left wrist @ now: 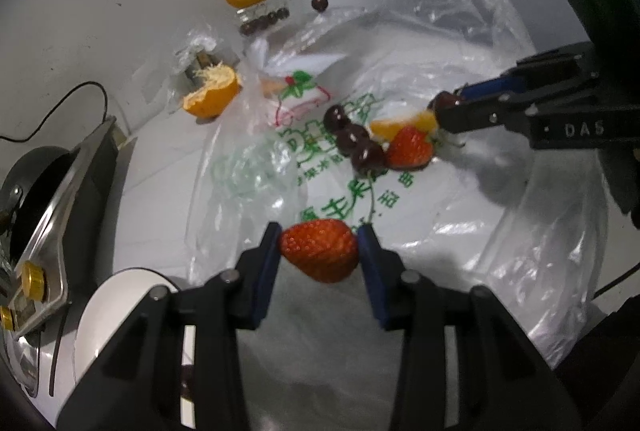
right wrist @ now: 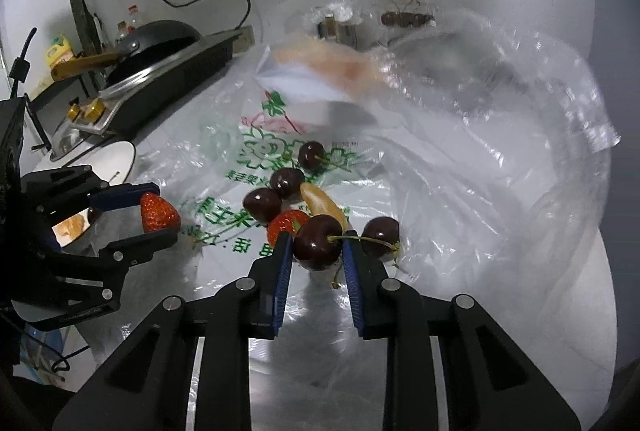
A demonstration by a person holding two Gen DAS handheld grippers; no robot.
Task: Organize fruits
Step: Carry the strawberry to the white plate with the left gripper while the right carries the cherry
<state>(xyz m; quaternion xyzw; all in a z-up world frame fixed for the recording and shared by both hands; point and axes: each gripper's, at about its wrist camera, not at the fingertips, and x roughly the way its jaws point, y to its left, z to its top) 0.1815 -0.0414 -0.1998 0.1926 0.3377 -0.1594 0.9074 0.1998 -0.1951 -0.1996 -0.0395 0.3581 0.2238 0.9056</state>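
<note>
With the left hand-held gripper (left wrist: pixel 319 246) clamped on a strawberry (left wrist: pixel 320 249) and the right hand-held gripper (right wrist: pixel 316 245) on a cherry (right wrist: pixel 317 242), both over the bag (right wrist: pixel 460 159), squeezing could bruise either soft fruit.

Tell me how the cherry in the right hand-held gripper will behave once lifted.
The cherry looks round and glossy, so it may slip or rotate between the narrow pads. Its skin probably bruises under hard squeezing. Released on the crinkled plastic bag, it would likely roll.
</note>
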